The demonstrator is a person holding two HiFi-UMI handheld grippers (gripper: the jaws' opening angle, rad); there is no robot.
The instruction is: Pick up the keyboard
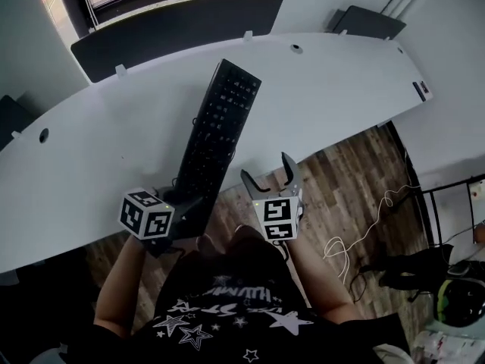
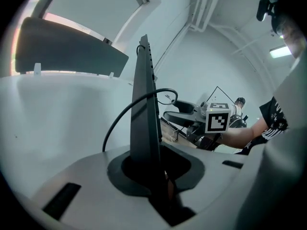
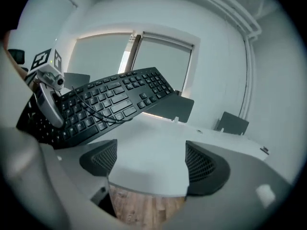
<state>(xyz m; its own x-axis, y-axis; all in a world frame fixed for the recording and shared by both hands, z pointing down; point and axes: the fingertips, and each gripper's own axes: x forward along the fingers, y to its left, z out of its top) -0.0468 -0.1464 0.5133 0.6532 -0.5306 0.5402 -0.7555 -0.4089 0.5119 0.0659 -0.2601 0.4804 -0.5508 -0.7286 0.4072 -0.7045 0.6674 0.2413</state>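
A black keyboard [image 1: 218, 126] is held up over the white desk [image 1: 326, 97], its near end in my left gripper [image 1: 184, 207]. In the left gripper view the keyboard [image 2: 145, 119] stands edge-on between the shut jaws, its black cable [image 2: 125, 113] looping beside it. My right gripper [image 1: 271, 174] is open off the desk's front edge, right of the keyboard's near end, with nothing between its jaws. The right gripper view shows the keyboard [image 3: 105, 104] tilted at upper left, the open pads [image 3: 204, 163] framing desk edge and wooden floor.
Dark divider panels [image 1: 178, 29] stand along the desk's far edge, below a window. The wooden floor [image 1: 356, 180] lies under my right gripper, with a white cable [image 1: 364, 222] and bags at the right. The person's dark shirt fills the bottom of the head view.
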